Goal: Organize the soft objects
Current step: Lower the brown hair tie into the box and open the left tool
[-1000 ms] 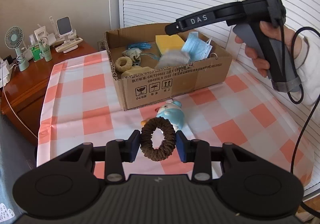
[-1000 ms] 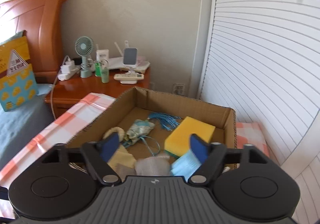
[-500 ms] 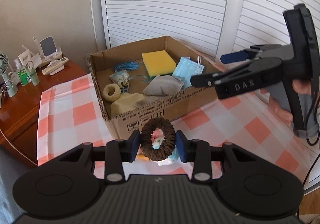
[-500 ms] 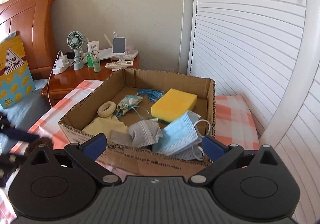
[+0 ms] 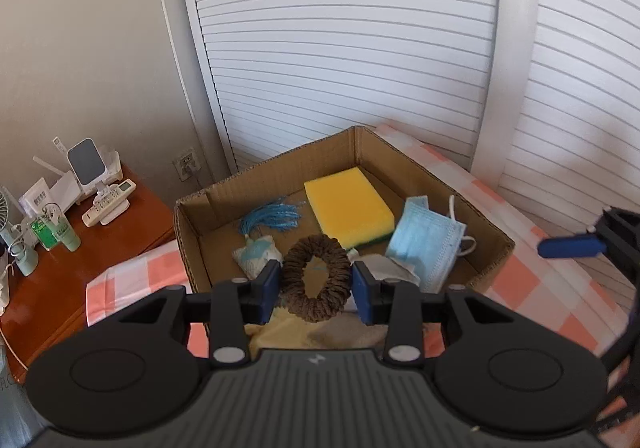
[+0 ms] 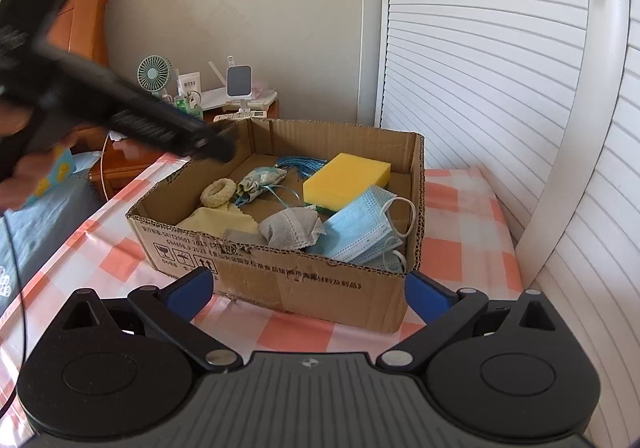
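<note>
My left gripper [image 5: 316, 286] is shut on a brown fuzzy scrunchie [image 5: 297, 268] and holds it upright above the near part of the open cardboard box [image 5: 280, 163]. Inside the box lie a yellow sponge [image 5: 348, 205], a blue face mask [image 5: 424, 240], a grey cloth [image 6: 292, 230], a tasselled sachet [image 5: 256, 256], a cream ring [image 6: 218, 193] and a yellow cloth [image 6: 216, 221]. My right gripper [image 6: 308, 288] stands wide open in front of the box's near wall [image 6: 320, 288], with nothing held. The left gripper [image 6: 216, 143] shows blurred over the box's left corner.
The box sits on a table with a red-and-white checked cloth [image 6: 460, 248]. White louvred doors [image 5: 360, 47] stand behind and to the right. A wooden nightstand [image 5: 60, 280] at the left holds a fan, bottles and a remote. A bed lies further left.
My left gripper has carried the scrunchie from above the table in front of the box to above the box. My right gripper has opened wider and drawn back from over the box.
</note>
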{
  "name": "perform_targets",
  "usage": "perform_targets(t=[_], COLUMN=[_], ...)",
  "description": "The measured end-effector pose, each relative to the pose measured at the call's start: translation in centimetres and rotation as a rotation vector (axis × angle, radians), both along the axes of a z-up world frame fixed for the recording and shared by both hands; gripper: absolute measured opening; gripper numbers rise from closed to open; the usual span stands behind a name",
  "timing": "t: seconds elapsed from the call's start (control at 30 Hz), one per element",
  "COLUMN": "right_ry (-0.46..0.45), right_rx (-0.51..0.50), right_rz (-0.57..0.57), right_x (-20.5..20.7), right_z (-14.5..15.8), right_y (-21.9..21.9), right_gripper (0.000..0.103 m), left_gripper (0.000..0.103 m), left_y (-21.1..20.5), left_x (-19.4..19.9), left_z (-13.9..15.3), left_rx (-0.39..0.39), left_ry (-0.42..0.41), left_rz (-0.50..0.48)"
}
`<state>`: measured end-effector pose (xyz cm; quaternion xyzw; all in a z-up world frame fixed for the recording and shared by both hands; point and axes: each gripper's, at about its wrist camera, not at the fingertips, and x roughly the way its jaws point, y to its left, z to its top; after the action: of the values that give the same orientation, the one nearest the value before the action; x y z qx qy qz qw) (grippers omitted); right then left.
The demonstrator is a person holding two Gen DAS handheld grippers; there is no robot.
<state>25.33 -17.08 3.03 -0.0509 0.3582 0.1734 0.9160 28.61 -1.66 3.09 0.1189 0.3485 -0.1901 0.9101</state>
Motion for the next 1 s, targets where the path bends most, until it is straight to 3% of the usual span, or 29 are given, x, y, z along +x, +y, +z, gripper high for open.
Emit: perform_targets(t=[0.17, 0.2, 0.23, 0.3, 0.53, 1.0], right_ry=[-0.019, -0.023, -0.024, -0.023, -0.034, -0.001], right_rx=[0.018, 0.019, 0.017, 0.017, -0.007, -0.031], right_rz=[-0.022, -0.027, -0.03, -0.038, -0.062, -0.052], right_x=[-0.5, -0.6, -0.6, -0.7, -1.6, -5.2], right_z=[0.1, 0.1, 0.1, 0.2, 0.1, -0.8], right_y=[-0.3, -0.4, -0.5, -0.5, 0.2, 3.7], right_gripper=[0.103, 0.103, 0.103, 0.103, 0.103, 0.103], left_gripper=[0.045, 0.06, 0.083, 0.097, 0.097, 0.1], left_y=[-1.2, -1.3, -1.4, -1.5, -0.7, 3.1], left_x=[4.8, 5.7, 6.4, 7.4, 6.0, -4.5], left_z=[-0.5, -0.6, -0.8, -1.1, -0.8, -0.2], left_rx=[0.018, 0.021, 0.023, 0.031, 0.06, 0.093], left_ry=[0.004, 0.009, 0.008, 0.001, -0.032, -0.041], left_rz=[0.029, 0.037, 0.047, 0.062, 0.107, 0.116])
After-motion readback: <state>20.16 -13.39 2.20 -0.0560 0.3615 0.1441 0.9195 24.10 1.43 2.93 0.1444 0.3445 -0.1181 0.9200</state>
